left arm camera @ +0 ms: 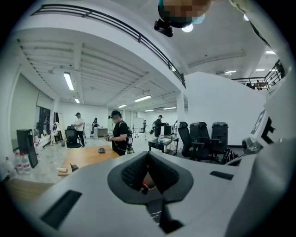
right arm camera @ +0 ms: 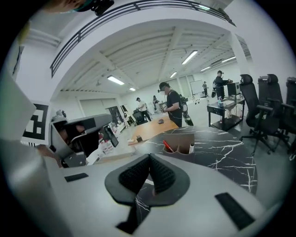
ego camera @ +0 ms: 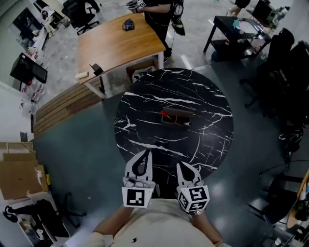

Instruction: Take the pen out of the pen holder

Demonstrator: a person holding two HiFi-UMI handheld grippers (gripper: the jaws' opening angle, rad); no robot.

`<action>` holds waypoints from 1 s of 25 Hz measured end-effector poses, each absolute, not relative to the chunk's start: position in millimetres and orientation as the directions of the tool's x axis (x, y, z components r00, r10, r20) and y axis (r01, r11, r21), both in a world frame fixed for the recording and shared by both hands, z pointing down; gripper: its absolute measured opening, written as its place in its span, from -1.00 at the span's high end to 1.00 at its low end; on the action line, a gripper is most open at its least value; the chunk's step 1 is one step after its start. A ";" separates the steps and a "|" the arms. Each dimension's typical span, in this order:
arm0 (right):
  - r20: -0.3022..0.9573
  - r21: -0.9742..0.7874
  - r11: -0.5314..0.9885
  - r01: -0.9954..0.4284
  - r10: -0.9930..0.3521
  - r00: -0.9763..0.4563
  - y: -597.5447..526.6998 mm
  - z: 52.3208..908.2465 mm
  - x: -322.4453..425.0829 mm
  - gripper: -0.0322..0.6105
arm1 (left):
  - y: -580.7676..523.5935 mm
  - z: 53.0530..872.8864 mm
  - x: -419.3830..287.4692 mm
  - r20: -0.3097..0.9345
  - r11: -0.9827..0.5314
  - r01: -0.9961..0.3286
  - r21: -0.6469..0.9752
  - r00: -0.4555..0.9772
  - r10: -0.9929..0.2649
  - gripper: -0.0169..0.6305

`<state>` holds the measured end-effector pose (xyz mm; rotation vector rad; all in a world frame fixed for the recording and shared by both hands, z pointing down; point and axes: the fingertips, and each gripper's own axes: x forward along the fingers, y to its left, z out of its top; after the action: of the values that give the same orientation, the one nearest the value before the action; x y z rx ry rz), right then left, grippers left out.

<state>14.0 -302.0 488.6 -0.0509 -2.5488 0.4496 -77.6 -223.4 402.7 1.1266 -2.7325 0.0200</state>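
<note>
A brown two-compartment pen holder point(ego camera: 176, 118) stands near the middle of the round black marble table point(ego camera: 145, 130). A red pen point(ego camera: 165, 115) leans out of its left compartment. In the right gripper view the pen holder point(right arm camera: 180, 144) shows the red pen point(right arm camera: 167, 146) and a white-capped pen point(right arm camera: 191, 148). My left gripper point(ego camera: 147, 154) and right gripper point(ego camera: 182, 165) hover side by side over the table's near edge, well short of the holder. Both are shut with nothing between the jaws. In the left gripper view the gripper point(left arm camera: 148, 156) mostly hides the holder.
A wooden desk point(ego camera: 120, 43) stands beyond the table, with a person point(ego camera: 159, 9) at its far side. A black side table point(ego camera: 231, 29) and office chairs point(ego camera: 285, 72) are at the right. Cardboard boxes point(ego camera: 19, 169) lie on the floor at the left.
</note>
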 end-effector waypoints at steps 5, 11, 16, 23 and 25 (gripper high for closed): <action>0.565 -0.306 0.943 -0.127 0.073 -0.822 -309.3 495.8 -13.2 0.85 | -245.5 461.3 -126.9 0.377 0.655 -0.754 0.050 -0.593 -0.712 0.91; 0.611 -0.305 0.935 -0.181 0.046 -0.790 -303.7 509.6 -53.2 0.85 | -281.1 548.2 -167.5 0.546 0.550 -0.801 0.237 -0.358 -0.757 0.91; 0.647 -0.316 0.925 -0.212 0.047 -0.761 -296.0 525.2 -75.6 0.85 | -310.6 600.5 -196.9 0.587 0.529 -0.759 0.379 -0.245 -0.771 0.91; 0.685 -0.315 0.908 -0.278 0.015 -0.728 -292.2 541.8 -90.5 0.85 | -330.6 643.4 -233.3 0.653 0.540 -0.764 0.353 -0.212 -0.727 0.89; 0.685 -0.314 0.903 -0.294 0.001 -0.728 -293.7 543.1 -96.2 0.85 | -335.8 649.3 -236.7 0.660 0.521 -0.771 0.367 -0.179 -0.730 0.88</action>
<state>-96.2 -293.7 543.1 0.2080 -2.3375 0.5294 -236.7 -335.8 649.3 1.2287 -1.9290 0.0626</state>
